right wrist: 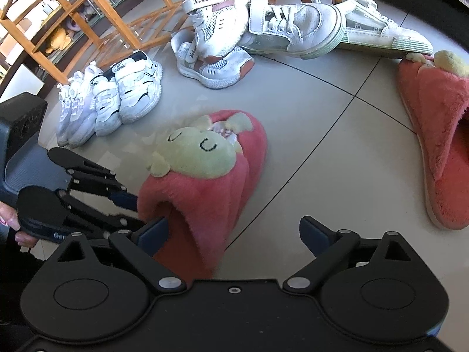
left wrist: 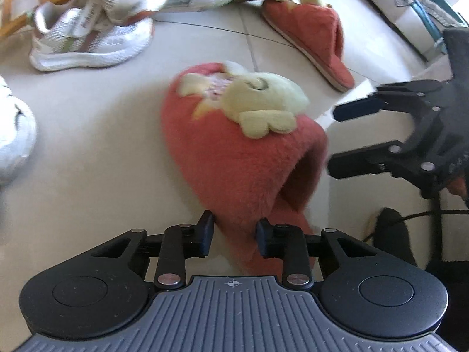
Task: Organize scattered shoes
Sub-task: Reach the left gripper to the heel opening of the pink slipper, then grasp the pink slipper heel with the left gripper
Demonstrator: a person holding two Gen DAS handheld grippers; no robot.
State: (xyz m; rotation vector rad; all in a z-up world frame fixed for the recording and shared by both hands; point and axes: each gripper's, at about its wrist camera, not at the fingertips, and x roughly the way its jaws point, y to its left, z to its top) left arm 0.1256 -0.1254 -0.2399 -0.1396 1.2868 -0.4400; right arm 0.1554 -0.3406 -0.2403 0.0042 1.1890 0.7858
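Pink plush slipper [left wrist: 243, 158] lying on the floor [left wrist: 96, 146], left hand-held gripper [left wrist: 234, 236] pinching its heel edge, right hand-held gripper [right wrist: 234, 236] wide open beside it, second slipper [left wrist: 310, 38] at one o'clock, white sneakers [right wrist: 234, 29] at twelve o'clock.

Count, floor, right wrist view: 2 pink plush slippers, one near [right wrist: 202, 182] with a yellow-green animal face and one at far right [right wrist: 433, 146]. White sneakers: 4 set in a row at left [right wrist: 111, 99], 4 more in a heap at top centre [right wrist: 258, 35], 8 in total. Grippers: 2, left gripper [left wrist: 234, 236] and right gripper [right wrist: 233, 236].
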